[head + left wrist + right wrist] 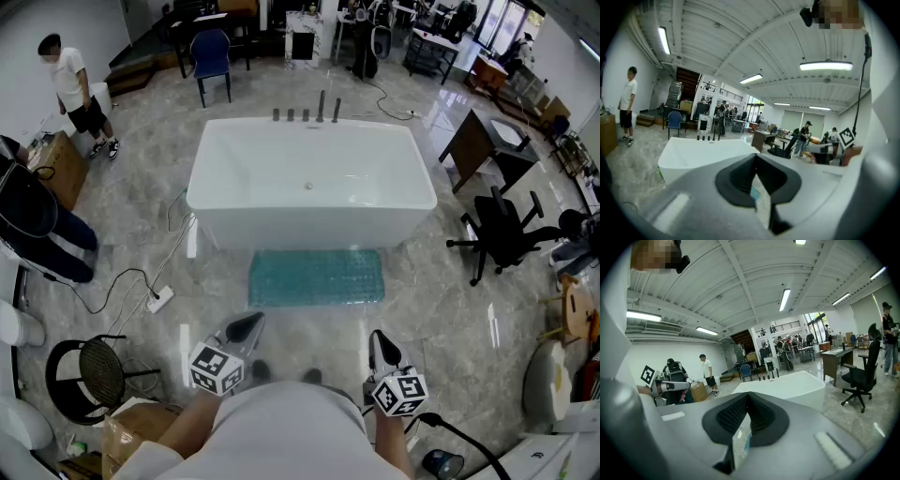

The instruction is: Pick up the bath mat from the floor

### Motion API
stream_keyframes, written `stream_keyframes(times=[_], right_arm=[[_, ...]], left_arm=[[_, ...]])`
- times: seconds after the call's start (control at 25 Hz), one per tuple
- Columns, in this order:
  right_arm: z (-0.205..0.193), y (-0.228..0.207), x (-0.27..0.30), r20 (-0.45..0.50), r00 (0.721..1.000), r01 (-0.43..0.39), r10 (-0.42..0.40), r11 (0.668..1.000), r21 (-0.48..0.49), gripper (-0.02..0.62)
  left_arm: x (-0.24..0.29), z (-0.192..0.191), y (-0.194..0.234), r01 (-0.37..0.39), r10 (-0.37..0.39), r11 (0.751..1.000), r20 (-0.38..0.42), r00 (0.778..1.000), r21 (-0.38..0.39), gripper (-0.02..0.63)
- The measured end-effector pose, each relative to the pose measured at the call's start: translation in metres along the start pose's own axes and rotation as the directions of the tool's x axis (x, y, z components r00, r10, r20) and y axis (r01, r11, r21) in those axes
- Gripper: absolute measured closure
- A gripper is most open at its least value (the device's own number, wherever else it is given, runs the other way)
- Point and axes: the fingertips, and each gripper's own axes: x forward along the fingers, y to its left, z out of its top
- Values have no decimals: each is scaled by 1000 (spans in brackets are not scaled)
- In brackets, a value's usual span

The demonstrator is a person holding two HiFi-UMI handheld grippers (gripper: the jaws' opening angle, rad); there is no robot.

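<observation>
Head view, bath mat: the teal bath mat lies flat on the floor, just in front of the bathtub. It is ahead of the left gripper and right gripper and apart from both.
Head view, mat's axis: the long axis runs left to right across the view, parallel to the tub's near wall. The short ends face the sides.
Head view, step in hand: the approach. It would go best with both grippers lowered to the near long edge, one toward each end, and opened before contact so the mat lifts evenly.
Left gripper view: the fingers are clenched on nothing. A teal sliver below them is probably the mat.
Right gripper view: the fingers are pressed together and empty, aimed toward the tub.
</observation>
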Motion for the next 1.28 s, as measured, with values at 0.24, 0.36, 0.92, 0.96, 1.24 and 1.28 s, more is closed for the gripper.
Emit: stream_keyframes(times=[0.24, 0.36, 0.92, 0.96, 1.24, 1.28], right_arm=[[-2, 0, -10, 2, 1000, 5, -5, 1000, -2, 591], [0, 2, -14, 7, 1000, 6, -6, 1000, -4, 591], [-6, -13, -45, -11, 1000, -2, 2, 1000, 3, 589], [-9, -16, -47, -26, 1000, 0, -1, 1000, -16, 591], [-24, -34, -59, -82, 997, -17, 9, 995, -100, 591], [-25, -38, -59, -83, 996, -16, 7, 994, -106, 591]], left_arm=[[-4, -4, -8, 5, -5, 1000, -5, 1000, 1, 603], [-5, -5, -12, 12, -11, 1000, -10, 1000, 4, 603], [4, -15, -50, 16, -15, 1000, -32, 999, 8, 603], [6, -15, -53, 12, -11, 1000, -31, 999, 6, 603], [20, -23, -74, -24, 24, 1000, -14, 1000, -10, 603], [21, -25, -76, -30, 30, 999, -12, 999, -14, 603]])
